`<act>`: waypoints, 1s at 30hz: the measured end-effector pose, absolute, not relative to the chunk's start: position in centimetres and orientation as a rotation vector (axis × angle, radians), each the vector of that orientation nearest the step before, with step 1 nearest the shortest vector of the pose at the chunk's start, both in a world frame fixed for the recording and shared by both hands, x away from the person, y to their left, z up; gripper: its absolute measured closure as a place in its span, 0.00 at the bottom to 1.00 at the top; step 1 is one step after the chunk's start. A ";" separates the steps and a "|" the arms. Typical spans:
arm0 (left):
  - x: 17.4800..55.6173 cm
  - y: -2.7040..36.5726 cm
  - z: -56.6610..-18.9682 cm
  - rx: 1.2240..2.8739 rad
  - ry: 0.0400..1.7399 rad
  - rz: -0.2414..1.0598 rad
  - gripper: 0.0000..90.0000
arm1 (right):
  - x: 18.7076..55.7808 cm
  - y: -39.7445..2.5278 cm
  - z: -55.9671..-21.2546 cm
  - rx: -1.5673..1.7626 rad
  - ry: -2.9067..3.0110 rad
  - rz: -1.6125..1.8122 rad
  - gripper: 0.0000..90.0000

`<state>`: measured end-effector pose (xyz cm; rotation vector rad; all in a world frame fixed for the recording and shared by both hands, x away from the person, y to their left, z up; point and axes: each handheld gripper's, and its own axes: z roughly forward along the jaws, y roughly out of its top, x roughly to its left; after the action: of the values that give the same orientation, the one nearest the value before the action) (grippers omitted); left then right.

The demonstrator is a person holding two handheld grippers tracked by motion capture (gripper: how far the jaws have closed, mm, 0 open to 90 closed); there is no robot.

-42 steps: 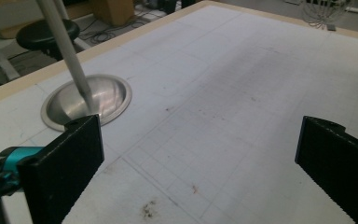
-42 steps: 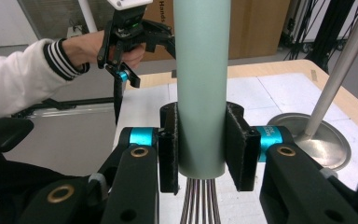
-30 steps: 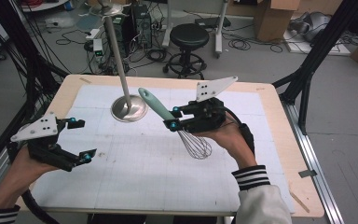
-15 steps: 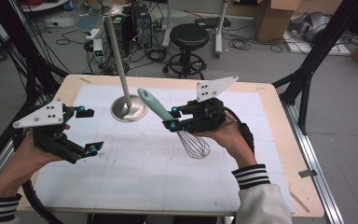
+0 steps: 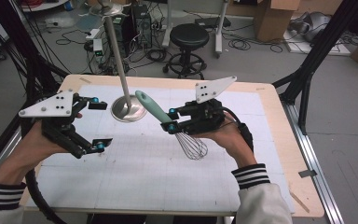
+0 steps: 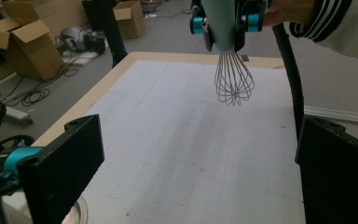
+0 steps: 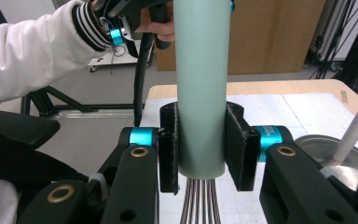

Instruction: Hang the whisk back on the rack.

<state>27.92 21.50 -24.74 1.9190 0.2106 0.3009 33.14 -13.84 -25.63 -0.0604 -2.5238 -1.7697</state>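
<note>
Since a second ago the left gripper [image 5: 98, 125] has risen from low at the tabletop's [image 5: 270, 140] left edge and swung inward, so that its jaws now point across toward the whisk [image 5: 172, 125]. Its jaws are spread wide with nothing between them; in the left gripper view they stand at the two lower corners, with the whisk's wire head [image 6: 233, 79] hanging straight ahead, well apart from them. The right gripper [image 5: 170, 120] and the whisk have kept their place over the middle of the tabletop.

The right gripper's jaws are clamped on the whisk's pale green handle [image 7: 200, 84], just above where the wires leave it. In the high view the handle slants up and to the left, toward the stand [image 5: 128, 108], while the wire head points down toward the person and hangs just over the white mat [image 5: 135, 186], whether touching it I cannot tell.

The stand's round metal base sits on the mat between the two grippers, just beyond them, its thin pole rising out of the top of the view. The handle's tip comes near the base, and the stand lies close beside the open stretch between the left jaws and the whisk. A black stool [image 5: 189, 35], cables and cardboard boxes [image 5: 275, 16] are on the floor beyond the tabletop.
</note>
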 end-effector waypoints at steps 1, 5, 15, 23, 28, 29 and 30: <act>28.0 21.3 -24.6 1.918 0.204 0.298 0.02 | 33.1 -13.8 -25.6 -0.059 -2.519 -1.771 0.77; 28.2 20.6 -23.7 1.902 0.168 0.271 0.02 | 33.0 -13.8 -25.5 -0.051 -2.512 -1.772 0.77; 28.7 18.6 -22.3 1.897 0.103 0.198 0.02 | 32.7 -13.8 -25.4 0.008 -2.487 -1.795 0.77; 29.0 16.9 -21.7 1.877 0.060 0.179 0.03 | 32.6 -13.6 -25.4 0.058 -2.458 -1.818 0.77; 29.2 15.8 -21.6 1.869 0.034 0.151 0.06 | 32.6 -13.7 -25.6 0.072 -2.439 -1.817 0.77; 29.2 15.6 -21.5 1.866 0.031 0.146 0.07 | 32.6 -13.8 -25.6 0.068 -2.434 -1.818 0.77; 29.2 15.4 -21.5 1.862 0.021 0.141 0.08 | 32.6 -13.8 -25.6 0.068 -2.427 -1.820 0.77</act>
<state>29.21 15.35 -21.50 1.8619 0.0214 0.1410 32.58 -13.82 -25.59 0.0679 -2.4274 -1.8203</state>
